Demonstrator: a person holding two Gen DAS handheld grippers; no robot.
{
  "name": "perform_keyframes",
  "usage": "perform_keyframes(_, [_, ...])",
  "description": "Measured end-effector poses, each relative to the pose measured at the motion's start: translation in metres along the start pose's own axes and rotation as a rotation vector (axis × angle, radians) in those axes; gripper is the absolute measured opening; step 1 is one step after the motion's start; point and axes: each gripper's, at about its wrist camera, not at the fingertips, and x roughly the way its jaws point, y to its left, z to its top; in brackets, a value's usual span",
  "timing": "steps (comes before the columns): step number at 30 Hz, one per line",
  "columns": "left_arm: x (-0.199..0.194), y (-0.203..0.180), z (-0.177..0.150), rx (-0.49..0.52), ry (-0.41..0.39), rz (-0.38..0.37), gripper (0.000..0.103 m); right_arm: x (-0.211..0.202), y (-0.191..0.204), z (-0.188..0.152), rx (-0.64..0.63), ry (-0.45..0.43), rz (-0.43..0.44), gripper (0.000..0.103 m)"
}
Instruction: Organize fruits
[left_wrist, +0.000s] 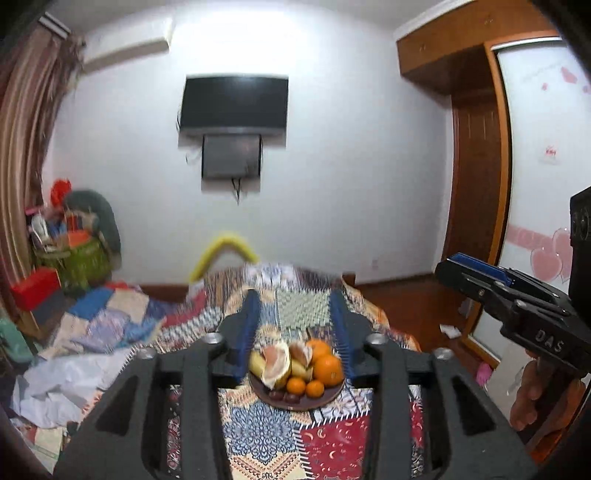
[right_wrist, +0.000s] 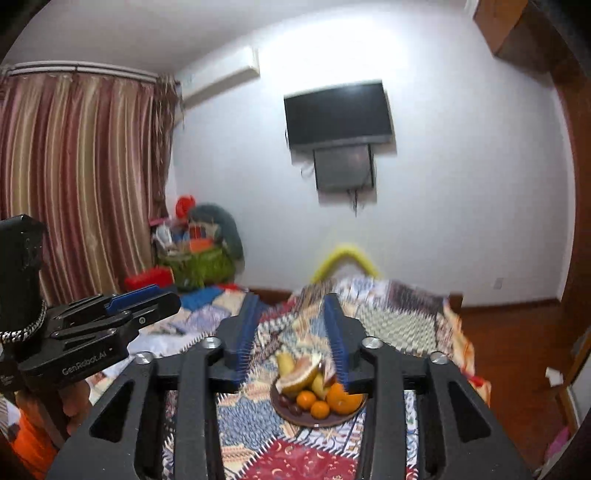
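A brown plate (left_wrist: 295, 405) piled with fruit sits on a patchwork quilt: oranges (left_wrist: 328, 369), small tangerines (left_wrist: 296, 386), a peeled pomelo piece (left_wrist: 276, 363), a banana (left_wrist: 256, 363) and dark dates. It also shows in the right wrist view (right_wrist: 317, 419). My left gripper (left_wrist: 294, 306) is open and empty, held above and short of the plate. My right gripper (right_wrist: 291, 310) is open and empty, also short of the plate. Each gripper shows in the other's view, the right one (left_wrist: 476, 277) at the right, the left one (right_wrist: 147, 299) at the left.
The quilt (left_wrist: 258, 435) covers a bed with crumpled bedding (left_wrist: 74, 369) at the left. A yellow foam tube (left_wrist: 221, 247) arches at the bed's far end. A cluttered basket (left_wrist: 74, 254), curtains (right_wrist: 74, 184), a wall TV (left_wrist: 234, 105) and a wooden wardrobe (left_wrist: 476, 147) ring the room.
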Motion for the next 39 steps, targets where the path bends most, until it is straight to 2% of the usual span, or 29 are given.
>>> perform_keyframes(3, [-0.023,-0.007,0.005,0.014,-0.059,0.023,0.064,-0.014,0.008,0.004,-0.017,-0.052,-0.037,0.060])
perform_keyframes(5, [-0.037,-0.010,0.007,0.018,-0.080,0.035,0.068,-0.022,0.011,0.006,-0.015,-0.078,-0.056,0.065])
perform_keyframes(8, [-0.049,-0.012,0.009,0.019,-0.100,0.043,0.072,-0.029,0.011,0.006,0.001,-0.110,-0.083,0.082])
perform_keyframes(10, [-0.055,-0.012,0.010,0.017,-0.108,0.046,0.074,-0.033,0.011,0.006,0.006,-0.121,-0.103,0.085])
perform_keyframes(11, [-0.057,-0.012,0.010,0.016,-0.110,0.047,0.079,-0.033,0.012,0.006,0.005,-0.119,-0.109,0.086])
perform_keyframes(12, [-0.059,-0.013,0.010,0.014,-0.112,0.048,0.089,-0.033,0.012,0.006,0.005,-0.116,-0.115,0.087])
perform_keyframes(14, [-0.064,-0.011,0.010,0.006,-0.127,0.054,0.098,-0.037,0.012,0.005,0.006,-0.117,-0.124,0.094])
perform_keyframes(15, [-0.067,-0.012,0.009,0.005,-0.132,0.057,0.099,-0.039,0.012,0.003,0.007,-0.121,-0.128,0.101])
perform_keyframes(16, [-0.068,-0.013,0.009,0.006,-0.135,0.062,0.100,-0.042,0.012,0.002,0.009,-0.133,-0.134,0.103])
perform_keyframes(18, [-0.070,-0.012,0.008,0.005,-0.134,0.064,0.103,-0.047,0.013,-0.001,0.004,-0.139,-0.139,0.103])
perform_keyframes(39, [-0.069,-0.014,0.000,-0.009,-0.107,0.061,0.103,-0.055,0.014,-0.007,-0.012,-0.124,-0.157,0.103])
